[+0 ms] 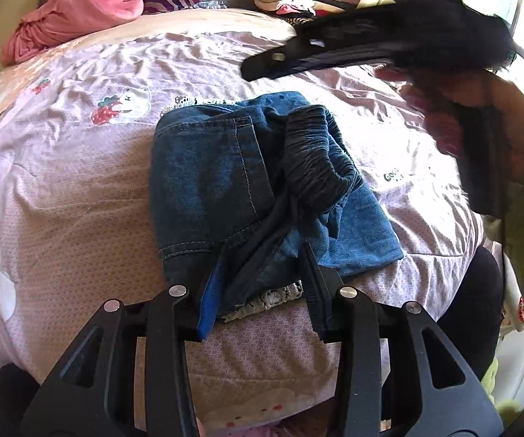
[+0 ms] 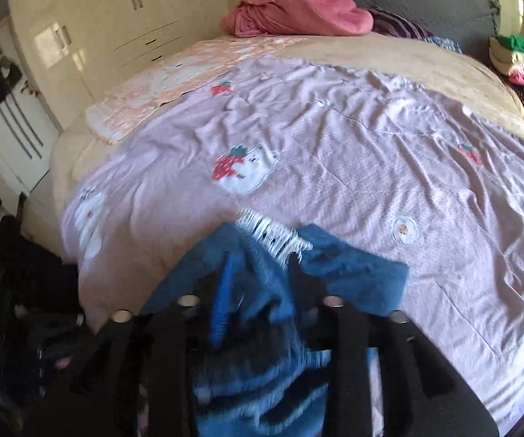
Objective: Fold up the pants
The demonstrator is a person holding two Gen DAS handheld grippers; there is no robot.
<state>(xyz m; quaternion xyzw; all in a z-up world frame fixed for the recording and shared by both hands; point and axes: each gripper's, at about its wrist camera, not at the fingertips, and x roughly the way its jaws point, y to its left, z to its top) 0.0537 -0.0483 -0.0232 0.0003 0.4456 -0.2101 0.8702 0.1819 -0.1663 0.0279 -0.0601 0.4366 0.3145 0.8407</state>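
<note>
We are working at the near edge of the bed (image 1: 79,189), where the jeans (image 1: 207,182) are lying in a thick folded bundle on the pink quilt (image 2: 335,153), dark ribbed waistband (image 1: 316,153) bunched on top. Our left gripper (image 1: 258,284) is resting at the bundle's near edge with its fingers part-way apart and a gathered ridge of denim lying between them; we cannot tell whether the pads are actually pinching it. Our right gripper (image 2: 258,280) is hanging over the same cloth, and its own view is too blurred for us to say whether it is holding anything; from the left camera it is showing above the far right of the bed, the fingers seemingly apart and carrying nothing. We are judging the denim as fairly heavy and limp rather than stiff: it is going to sag and slide open if lifted by a single layer. The better hold is through all layers at the folded edge or at the thick waistband, which is giving the pads something firm. The frayed white hem (image 2: 273,236) is looking too flimsy to pull on.
</note>
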